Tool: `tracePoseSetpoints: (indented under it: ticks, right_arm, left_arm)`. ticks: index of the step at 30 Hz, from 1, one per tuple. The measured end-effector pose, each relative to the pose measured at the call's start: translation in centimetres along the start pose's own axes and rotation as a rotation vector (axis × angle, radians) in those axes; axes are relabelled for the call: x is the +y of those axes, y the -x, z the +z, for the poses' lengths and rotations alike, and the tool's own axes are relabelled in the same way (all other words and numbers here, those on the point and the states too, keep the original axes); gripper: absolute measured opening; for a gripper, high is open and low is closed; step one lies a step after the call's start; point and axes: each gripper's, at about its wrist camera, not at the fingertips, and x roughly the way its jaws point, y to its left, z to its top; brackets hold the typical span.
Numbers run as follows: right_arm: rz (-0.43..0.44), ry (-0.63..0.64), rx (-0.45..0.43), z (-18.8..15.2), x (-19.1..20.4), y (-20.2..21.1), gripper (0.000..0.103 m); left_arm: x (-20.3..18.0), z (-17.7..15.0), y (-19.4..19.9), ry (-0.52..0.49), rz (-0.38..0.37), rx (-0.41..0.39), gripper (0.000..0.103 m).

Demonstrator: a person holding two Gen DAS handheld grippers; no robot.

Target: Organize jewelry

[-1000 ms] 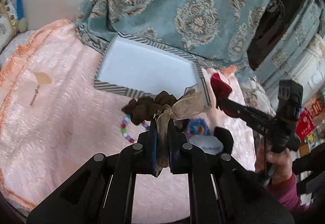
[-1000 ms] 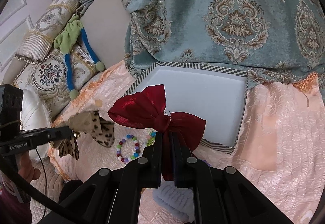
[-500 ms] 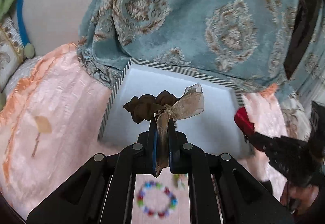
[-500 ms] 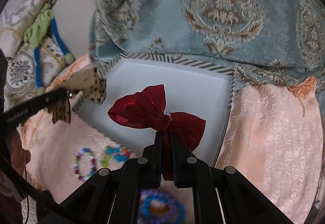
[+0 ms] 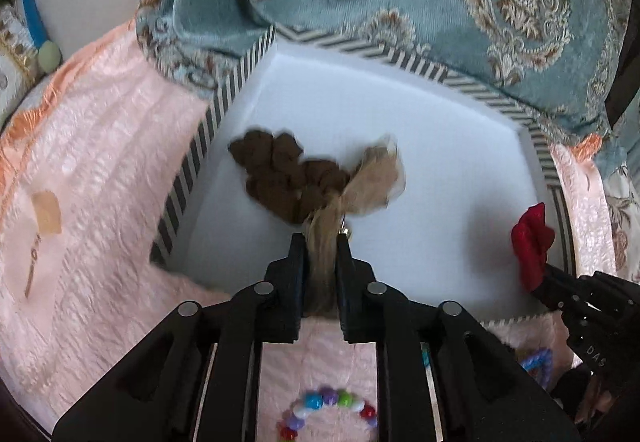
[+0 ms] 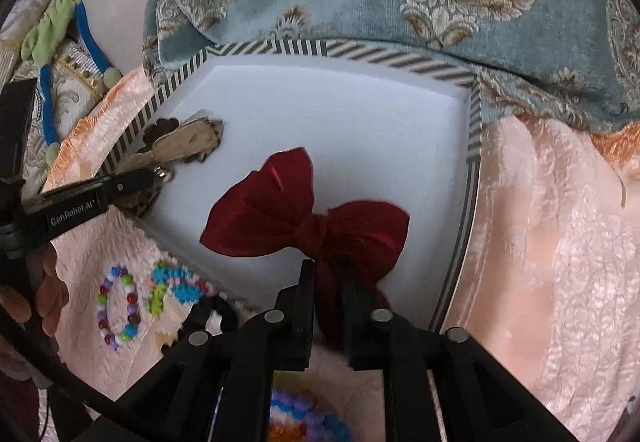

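Left wrist view, box [image 5: 400, 129]: striped rim, white inside, on pink bedspread [image 5: 100, 181].
Brown bow [image 5: 296, 177]: over box, toward 9 o'clock.
Red bow [image 6: 304, 213]: centre.
Left hand-held gripper [image 5: 320, 242]: opening, ribbon between pads.
Right hand-held gripper [image 6: 326, 268]: opening, red tail between.
Bead bracelet [image 6: 118, 308]: 7 o'clock.

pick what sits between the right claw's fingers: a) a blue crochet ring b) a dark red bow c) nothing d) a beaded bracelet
b: the dark red bow sits between the fingers of the right claw, its jaws opening, over the white inside of the striped box; the beaded bracelet lies outside on the pink cloth.
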Motion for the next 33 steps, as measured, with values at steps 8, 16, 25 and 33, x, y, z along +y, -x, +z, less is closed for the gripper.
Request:
tracePoseSetpoints:
  ticks: [8, 16, 25, 33]
  right_arm:
    - [-0.036, 0.007, -0.107, -1.1, 0.7, 3.5, 0.038]
    - [-0.099, 0.04, -0.216, -2.0, 2.7, 7.9, 0.045]
    - [-0.15, 0.065, -0.267, -4.4, 3.9, 10.7, 0.063]
    - [-0.16, 0.083, -0.28, -5.9, 5.2, 12.4, 0.063]
  left_arm:
    - [-0.2, -1.0, 2.8, 0.012, 0.005, -0.059, 0.05]
    - [0.3, -2.4, 7.0, 0.023, -0.007, -0.115, 0.051]
    - [1.0, -5.1, 10.7, 0.01, 0.012, -0.142, 0.051]
    - [1.3, -7.4, 12.9, -0.004, 0.015, -0.15, 0.051]
